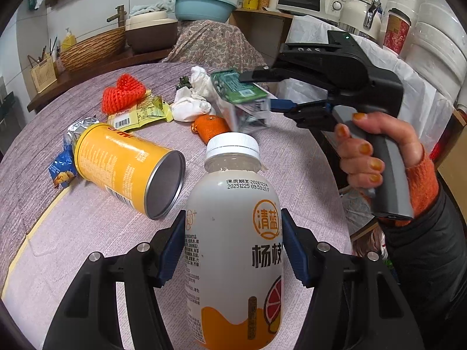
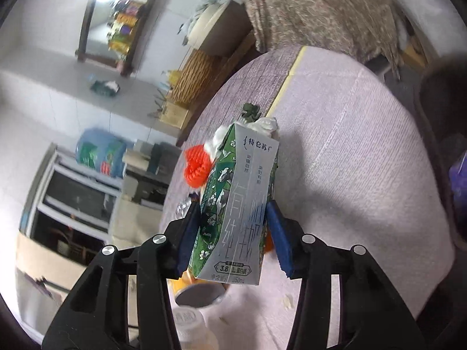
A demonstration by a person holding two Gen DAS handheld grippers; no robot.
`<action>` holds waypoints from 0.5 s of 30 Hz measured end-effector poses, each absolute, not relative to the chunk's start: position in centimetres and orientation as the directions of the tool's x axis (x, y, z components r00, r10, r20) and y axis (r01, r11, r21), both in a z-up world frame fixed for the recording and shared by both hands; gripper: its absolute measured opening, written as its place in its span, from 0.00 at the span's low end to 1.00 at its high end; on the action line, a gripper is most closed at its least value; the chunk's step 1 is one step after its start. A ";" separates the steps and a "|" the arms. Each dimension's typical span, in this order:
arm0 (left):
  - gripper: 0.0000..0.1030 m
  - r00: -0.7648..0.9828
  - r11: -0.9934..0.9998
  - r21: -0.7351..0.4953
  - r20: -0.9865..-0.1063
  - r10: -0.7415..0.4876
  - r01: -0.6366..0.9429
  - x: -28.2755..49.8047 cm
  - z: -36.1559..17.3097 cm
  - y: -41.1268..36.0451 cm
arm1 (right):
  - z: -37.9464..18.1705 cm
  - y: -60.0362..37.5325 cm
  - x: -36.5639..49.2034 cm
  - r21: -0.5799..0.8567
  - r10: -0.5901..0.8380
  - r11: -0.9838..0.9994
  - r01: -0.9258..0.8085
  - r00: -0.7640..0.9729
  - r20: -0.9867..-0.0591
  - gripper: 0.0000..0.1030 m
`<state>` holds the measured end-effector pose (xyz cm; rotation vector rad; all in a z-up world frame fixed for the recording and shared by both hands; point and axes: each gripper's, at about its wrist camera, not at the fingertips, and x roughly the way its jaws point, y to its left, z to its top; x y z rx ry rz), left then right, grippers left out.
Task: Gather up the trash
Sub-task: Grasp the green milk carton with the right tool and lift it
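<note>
Both grippers are loaded. The left gripper point(image 1: 233, 250) is pinched on a juice bottle point(image 1: 233, 250), white cap on, blue pads pressed to its sides at mid-body, held upright over the near edge of the table point(image 1: 87, 233). The right gripper point(image 2: 233, 233) is clamped on a green-and-silver milk carton point(image 2: 239, 204), pads against both side panels; in the left wrist view the carton point(image 1: 239, 99) is seen lifted clear of the cloth at about 12 o'clock from the bottle, blurred with motion.

Trash left on the table: a yellow snack can point(image 1: 128, 169) on its side at 10 o'clock from the bottle, a foil wrapper point(image 1: 73, 134) behind it, a yellow packet point(image 1: 140, 113), a red foam net point(image 1: 122, 93), crumpled tissue point(image 1: 192, 102) and orange peel point(image 1: 208, 128) at 12 o'clock. No bin is visible.

Risks, as judged: the carton is likely empty and soft, so it may be crushed and slip out, or be swung loose by the roll of the wrist. The bottle is smooth and round and could twist or slide down between the pads. The can is likely to be rolled off by any knock. Leftover liquid may be dripped.
</note>
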<state>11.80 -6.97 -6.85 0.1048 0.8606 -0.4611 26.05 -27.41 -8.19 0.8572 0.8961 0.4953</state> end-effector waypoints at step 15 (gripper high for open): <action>0.60 0.565 0.901 -0.108 -0.746 -0.353 0.420 11.4 -6.5 -6.5 | -5.2 -28.4 23.1 0.541 0.444 0.841 -0.019 0.596 -0.669 0.83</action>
